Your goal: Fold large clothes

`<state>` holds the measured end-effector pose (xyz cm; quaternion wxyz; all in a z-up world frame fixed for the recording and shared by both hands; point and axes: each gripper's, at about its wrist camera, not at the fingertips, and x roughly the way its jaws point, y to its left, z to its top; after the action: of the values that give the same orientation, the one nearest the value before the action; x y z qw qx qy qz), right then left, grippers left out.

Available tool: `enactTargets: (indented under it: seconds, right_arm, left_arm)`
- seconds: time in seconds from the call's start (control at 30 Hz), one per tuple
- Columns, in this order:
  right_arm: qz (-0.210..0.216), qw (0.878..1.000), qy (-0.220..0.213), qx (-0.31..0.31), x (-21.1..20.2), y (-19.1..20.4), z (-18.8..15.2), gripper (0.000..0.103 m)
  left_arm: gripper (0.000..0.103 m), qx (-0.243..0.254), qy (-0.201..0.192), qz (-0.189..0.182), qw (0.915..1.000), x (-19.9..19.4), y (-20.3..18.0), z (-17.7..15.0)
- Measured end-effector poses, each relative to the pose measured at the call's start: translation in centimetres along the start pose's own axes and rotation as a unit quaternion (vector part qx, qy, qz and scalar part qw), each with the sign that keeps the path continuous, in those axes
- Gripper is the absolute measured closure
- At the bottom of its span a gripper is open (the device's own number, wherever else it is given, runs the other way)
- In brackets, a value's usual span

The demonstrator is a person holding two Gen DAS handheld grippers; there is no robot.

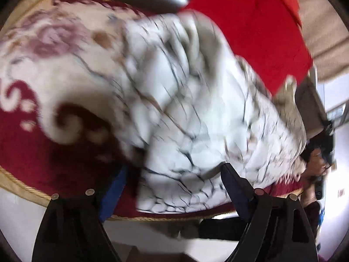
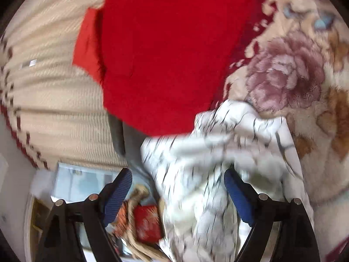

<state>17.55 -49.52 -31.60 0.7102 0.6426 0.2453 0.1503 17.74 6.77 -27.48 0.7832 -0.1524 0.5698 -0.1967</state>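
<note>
A white garment with a dark crackle print (image 1: 192, 100) lies crumpled and blurred on a floral red and cream blanket (image 1: 54, 65). My left gripper (image 1: 175, 168) points down at its near edge. The jaws stand wide apart, a fold of the garment lies between them, and the pads do not press on it. In the right wrist view the same garment (image 2: 218, 152) sags between the spread fingers of my right gripper (image 2: 177, 171), whose blue pads (image 2: 118, 192) are clear of it. At the right edge of the left wrist view a hand (image 1: 316, 163) holds a dark handle.
A bright red cloth (image 2: 170, 54) lies beyond the garment, also seen as the red cloth (image 1: 250, 32). A cream ribbed knit (image 2: 54, 87) lies to the left of the red cloth. The blanket's gold-corded edge (image 1: 24, 187) borders pale floor. Small red and tan items (image 2: 146, 222) sit low between the right fingers.
</note>
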Motion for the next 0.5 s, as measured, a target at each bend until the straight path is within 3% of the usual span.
enactTargets:
  seconds: [0.07, 0.1, 0.13, 0.3, 0.4, 0.5]
  right_arm:
    - [-0.034, 0.999, 0.003, -0.039, -1.2, 1.4, -0.9, 0.013]
    - [-0.059, 0.996, 0.000, -0.068, -1.9, 2.1, -1.4, 0.013]
    - [-0.082, 0.992, -0.002, -0.099, -3.1, 2.5, -2.4, 0.013]
    - [-0.152, 0.973, 0.011, -0.176, -1.4, 5.4, -3.4, 0.013]
    - [-0.213, 0.943, -0.031, -0.254, 0.8, 8.7, -3.4, 0.013]
    - [-0.263, 0.903, -0.017, -0.340, 4.6, 10.9, -2.8, 0.010]
  left_arm:
    - [0.049, 0.031, 0.002, -0.007, 0.9995, 0.8, -1.5, -0.3]
    - [0.074, 0.052, 0.004, -0.012, 0.9986, 1.0, -2.4, -0.3]
    - [0.088, 0.065, 0.006, -0.021, 0.9977, 1.1, -3.1, -0.3]
    - [0.092, 0.083, -0.006, -0.065, 0.9943, -0.7, -4.9, 0.6]
    - [0.093, 0.070, -0.028, -0.110, 0.9911, -2.8, -5.1, 2.1]
    - [0.093, 0.050, -0.051, -0.140, 0.9876, -4.8, -5.0, 4.5]
